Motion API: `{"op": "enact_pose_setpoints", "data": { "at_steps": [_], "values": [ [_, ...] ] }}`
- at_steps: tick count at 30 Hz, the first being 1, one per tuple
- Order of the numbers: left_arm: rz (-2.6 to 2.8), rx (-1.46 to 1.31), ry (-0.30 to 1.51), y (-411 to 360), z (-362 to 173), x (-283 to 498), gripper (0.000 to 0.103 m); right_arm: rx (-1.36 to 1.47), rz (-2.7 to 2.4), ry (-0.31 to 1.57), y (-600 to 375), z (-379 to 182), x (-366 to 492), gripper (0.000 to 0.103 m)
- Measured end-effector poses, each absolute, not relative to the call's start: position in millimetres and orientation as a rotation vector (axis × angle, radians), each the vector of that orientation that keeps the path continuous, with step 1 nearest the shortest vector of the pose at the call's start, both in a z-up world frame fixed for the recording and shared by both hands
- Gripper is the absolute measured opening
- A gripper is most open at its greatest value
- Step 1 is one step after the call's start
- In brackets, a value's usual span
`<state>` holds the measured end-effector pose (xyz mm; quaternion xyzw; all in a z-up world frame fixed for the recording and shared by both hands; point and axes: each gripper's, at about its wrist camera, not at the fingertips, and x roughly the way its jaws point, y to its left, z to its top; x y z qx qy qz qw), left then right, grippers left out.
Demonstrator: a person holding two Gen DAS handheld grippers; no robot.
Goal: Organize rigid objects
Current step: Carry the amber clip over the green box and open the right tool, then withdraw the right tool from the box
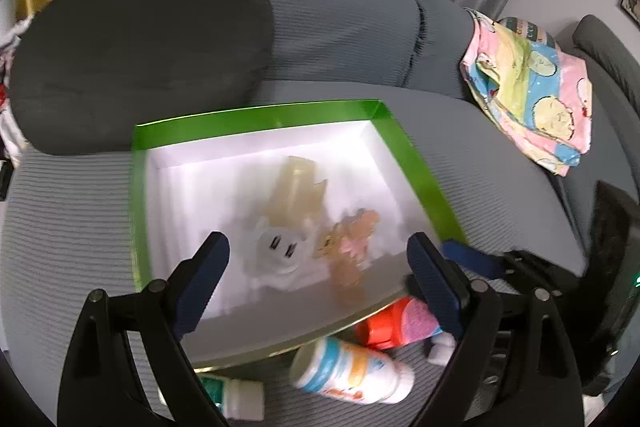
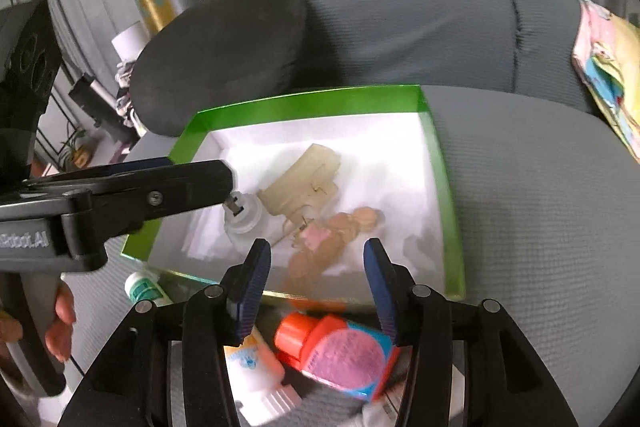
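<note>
A white box with a green rim (image 1: pixel 416 167) sits on the grey sofa. In it lie a white plug adapter (image 1: pixel 276 251), a pale translucent piece (image 1: pixel 296 191) and a tan and pink keyring figure (image 1: pixel 352 243). My left gripper (image 1: pixel 320 267) hangs open over the box, holding nothing, with the adapter below and between its fingers. In front of the box lie a red-capped bottle (image 2: pixel 340 351), a white bottle with a blue and orange label (image 1: pixel 352 371) and a green-labelled bottle (image 1: pixel 228 395). My right gripper (image 2: pixel 316 283) stands open above the red-capped bottle, its pads off it.
A dark grey cushion (image 1: pixel 140 47) leans behind the box's far left corner. A colourful folded cloth (image 1: pixel 532 87) lies on the sofa to the right. Curtains hang behind the sofa. A person's hand (image 2: pixel 60 323) grips the left tool's handle.
</note>
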<state>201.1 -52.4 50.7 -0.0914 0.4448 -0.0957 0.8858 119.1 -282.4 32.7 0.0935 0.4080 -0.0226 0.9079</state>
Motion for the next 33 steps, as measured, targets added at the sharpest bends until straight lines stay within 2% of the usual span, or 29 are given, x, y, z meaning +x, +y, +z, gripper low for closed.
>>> {"op": "enact_pose_setpoints", "data": {
  "at_steps": [7,10,18,20,22,33],
  "values": [
    [-0.134,-0.132,0.907,-44,51,167,0.092,0.124,-0.127,0.822,-269,45,81,0.054],
    [-0.120,-0.129,0.903,-40,49,149,0.102,0.079,-0.167,0.810,-258,50,63,0.055],
    [-0.092,-0.128,0.878,-30,53,104,0.102,0.025,-0.195,0.786,-237,62,26,0.058],
    [-0.083,-0.130,0.869,-28,55,94,0.102,0.025,-0.194,0.775,-233,66,16,0.070],
    [-0.066,-0.124,0.864,-25,55,83,0.102,0.026,-0.186,0.763,-230,70,8,0.072],
    [-0.033,-0.172,0.866,-3,48,42,0.102,0.012,-0.159,0.721,-200,86,-23,0.074]
  ]
}}
